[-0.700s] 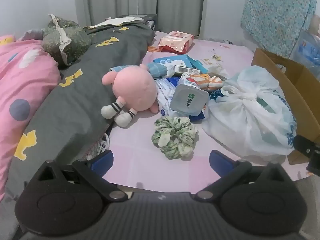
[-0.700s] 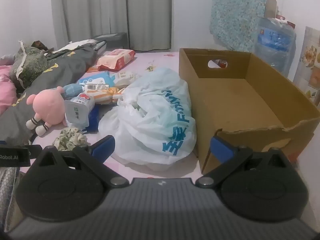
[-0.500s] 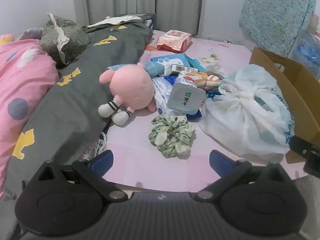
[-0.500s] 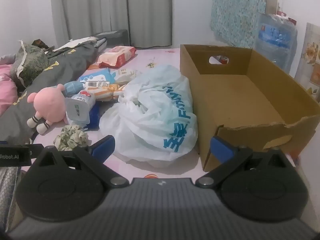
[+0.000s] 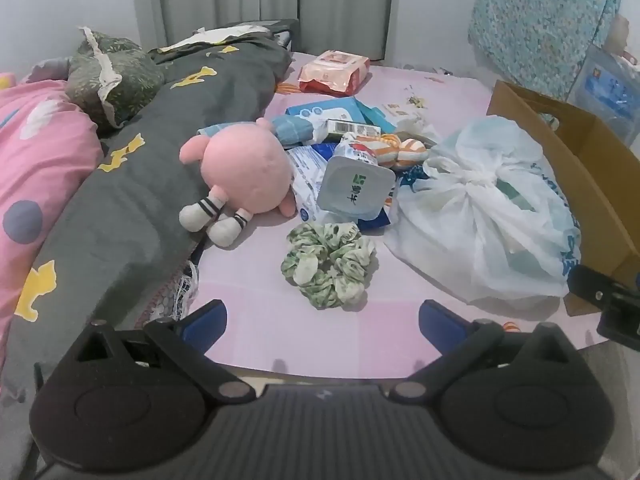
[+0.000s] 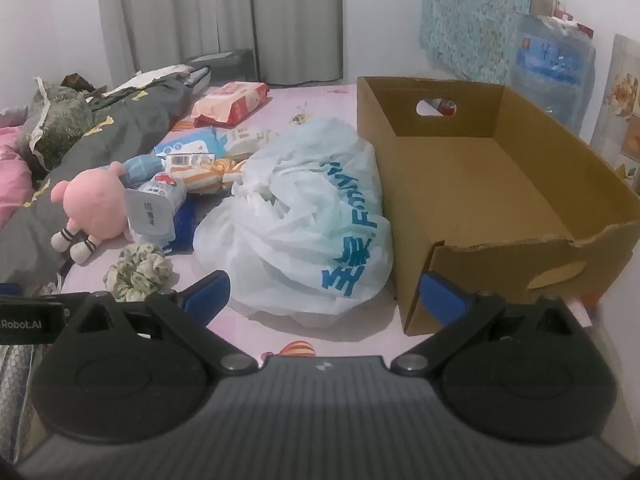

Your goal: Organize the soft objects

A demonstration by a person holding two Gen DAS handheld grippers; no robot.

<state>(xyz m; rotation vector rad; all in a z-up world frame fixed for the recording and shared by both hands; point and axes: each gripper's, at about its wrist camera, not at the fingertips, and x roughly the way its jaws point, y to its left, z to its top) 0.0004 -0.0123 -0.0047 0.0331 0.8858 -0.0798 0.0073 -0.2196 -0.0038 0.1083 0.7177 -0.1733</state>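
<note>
**A:** Pink bedsheet (image 5: 256, 292) underfoot of everything, grey curtains behind, and a cluttered bed. Start at the jaws: what are they doing?

**B:** Both pairs stand wide apart with nothing between them. The left gripper (image 5: 322, 318) hangs low in its frame, tilted down over bare sheet; the right gripper (image 6: 324, 292) does the same, its blue pads framing the foot of the white plastic bag (image 6: 296, 220).

**A:** And nearest the left jaws?

**B:** The green-and-white scrunchie (image 5: 330, 264), just above them at centre frame, lying flat on the sheet. It looks very light and fully squashable, so I would pinch across one side of the ring; no risk of damage, though it may flop.

**A:** Further out?

**B:** The pink plush toy (image 5: 244, 176), left of centre, leaning against the dark grey duvet (image 5: 132, 200). Light, springy, probably grippy fabric. The round body looks too broad for a firm hold, so a leg or an ear seems the better place.

**A:** The bag?

**B:** Thin, slippery film, tied in a knot on top. I would take the knot. Its weight I cannot judge.

**A:** Where would they go?

**B:** Likely the empty cardboard box (image 6: 500, 184), right half of the right view, touching the bag.
</note>
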